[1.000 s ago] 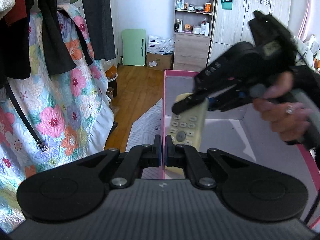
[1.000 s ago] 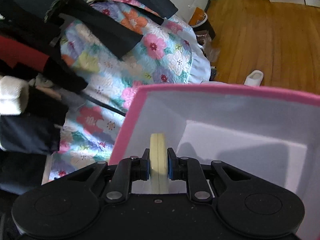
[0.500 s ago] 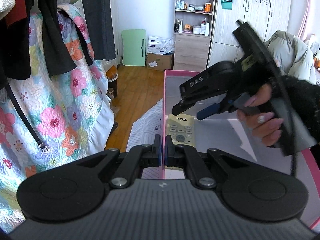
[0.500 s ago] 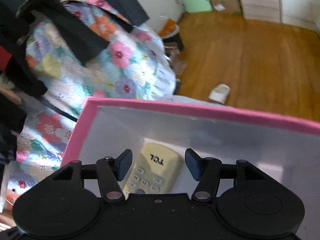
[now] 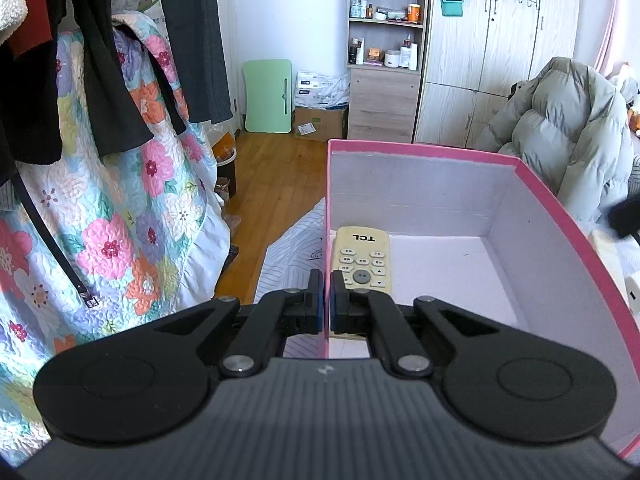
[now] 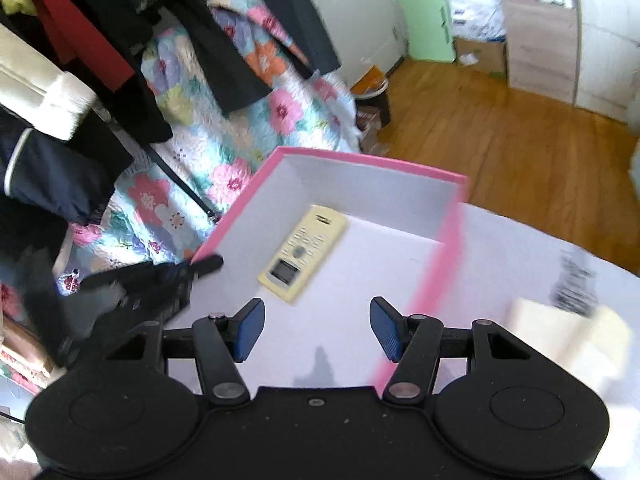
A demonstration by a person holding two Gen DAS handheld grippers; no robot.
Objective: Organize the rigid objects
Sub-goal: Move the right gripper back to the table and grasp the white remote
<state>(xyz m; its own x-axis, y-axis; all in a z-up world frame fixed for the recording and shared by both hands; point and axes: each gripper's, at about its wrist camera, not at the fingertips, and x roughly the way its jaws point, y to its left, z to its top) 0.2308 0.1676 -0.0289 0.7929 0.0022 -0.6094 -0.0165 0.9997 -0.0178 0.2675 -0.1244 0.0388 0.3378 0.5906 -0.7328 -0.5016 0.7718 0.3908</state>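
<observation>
Nearest in the left wrist view, the left claw [image 5: 326,296] is clamped on the left wall of the box [image 5: 440,148], one finger outside and one inside; just past its tips one remote [image 5: 362,258] lies flat on the box floor, face up, close along that wall, its TCL end toward the far wall; in the right wrist view the right claw [image 6: 316,328] hangs above the box with its fingers wide apart and nothing between them, the remote [image 6: 304,252] free below and ahead of it; to its right, outside the box, a pale blurred thing [image 6: 560,332] sits on the white surface, too smeared to name; farther off are a floral quilt [image 5: 120,216], a wood floor [image 6: 520,152] and a shelf [image 5: 386,20]. By my reading one item is stowed and the rest of the box floor is bare, so the job looks barely begun; the count: one box, one remote in it, perhaps one more piece waiting outside.
</observation>
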